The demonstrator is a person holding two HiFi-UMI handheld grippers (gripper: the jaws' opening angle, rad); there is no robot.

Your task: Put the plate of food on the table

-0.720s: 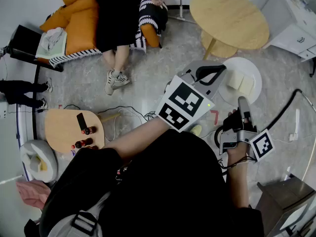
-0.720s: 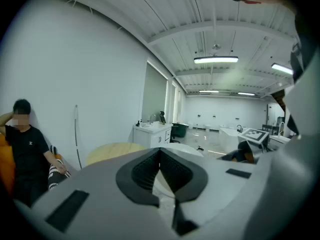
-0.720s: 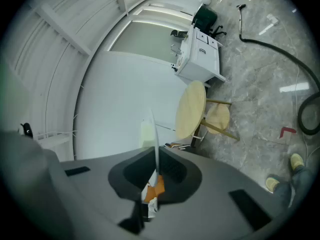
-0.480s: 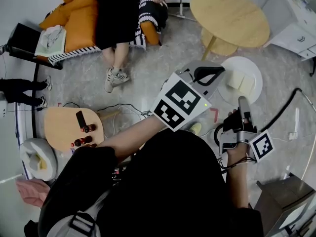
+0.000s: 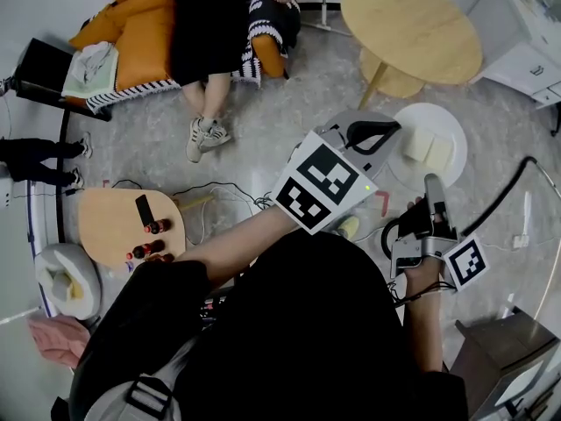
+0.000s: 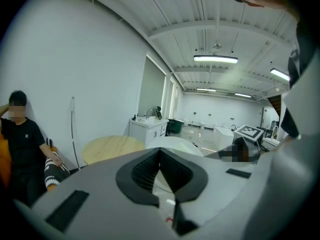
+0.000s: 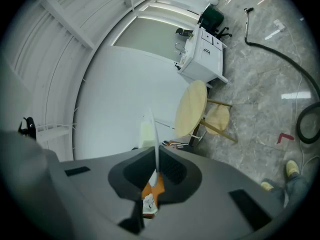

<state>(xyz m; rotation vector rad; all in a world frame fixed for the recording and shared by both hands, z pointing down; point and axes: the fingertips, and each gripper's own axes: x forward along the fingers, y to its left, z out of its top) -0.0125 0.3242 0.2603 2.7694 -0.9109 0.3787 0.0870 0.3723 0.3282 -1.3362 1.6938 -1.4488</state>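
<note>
Head view: the white plate [image 5: 441,115] sits right of centre, held in the air over the grey stone floor [image 5: 289,103]. It is not on the round wooden counter [image 5: 410,26], which stands above it at upper right, apart from the plate. Two pale slabs of food [image 5: 425,147] lie side by side on the plate.

My right tool [image 5: 430,182] comes up from lower right. In the right gripper view its jaws are pinched narrow on the plate's rim, and the plate runs edge-on as a thin white line straight up from between the pads. A pale block of food shows just left of that line.

My left tool [image 6: 160,153]: in the left gripper view the pads run together at the tips, and I see nothing clamped between them. The plate shows as a flat white disc just past the tips. In the head view this tool's nose is at the plate's left edge; I cannot tell whether it touches. Its marker cube [image 5: 323,189] fills mid-frame.

Around the room: a person [image 5: 210,24] sits on an orange sofa [image 5: 140,38] at upper left. A low wooden counter [image 5: 110,226] at left carries small dark bottles [image 5: 147,253]. A white cabinet [image 5: 517,33] stands at the far upper right. A black hose [image 5: 513,187] trails across the floor at right.
</note>
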